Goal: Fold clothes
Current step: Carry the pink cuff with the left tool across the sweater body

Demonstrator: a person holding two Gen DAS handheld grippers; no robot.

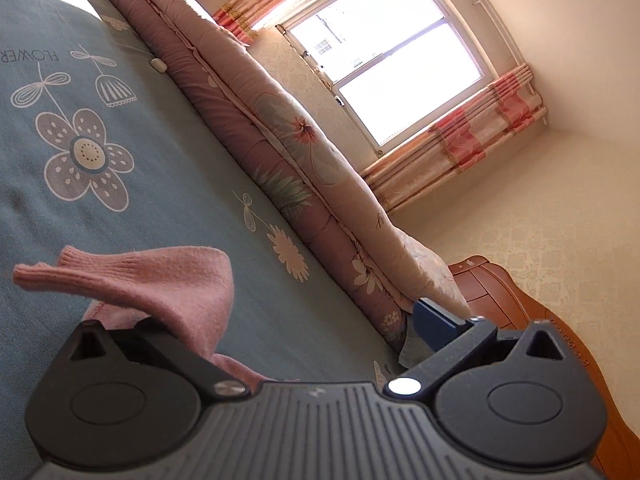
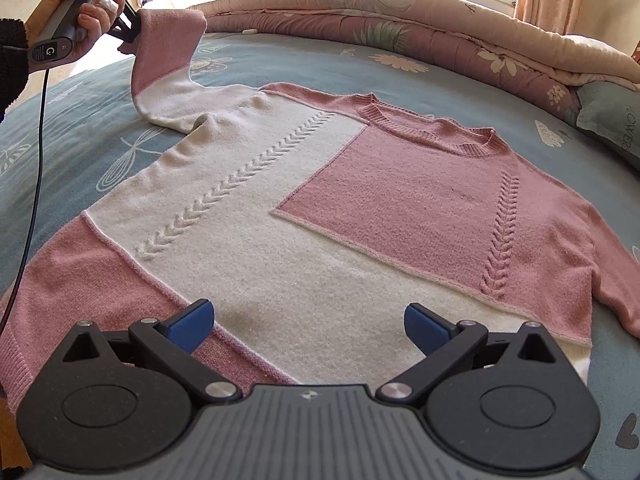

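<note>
On the blue flowered bed sheet (image 2: 360,68) lies a pink-and-white knit sweater (image 2: 304,216), front up. Left gripper (image 2: 130,26) apparently pinches its raised pink cuff; right gripper (image 2: 308,328) hovers over the hem, jaws spread.

Sweater (image 2: 320,216) is knitted in fuzzy matt wool, ribbed at the collar. Bed sheet (image 2: 72,152) is woven matt cloth. Right tongs (image 2: 308,326) are moulded in matt black plastic, blue pads (image 2: 190,326) smooth. Headboard (image 1: 520,300) is glossy wood.

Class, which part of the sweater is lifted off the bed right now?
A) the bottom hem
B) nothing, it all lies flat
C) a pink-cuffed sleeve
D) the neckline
C: the left gripper holds the sleeve raised, while the sweater body lies flat.
</note>
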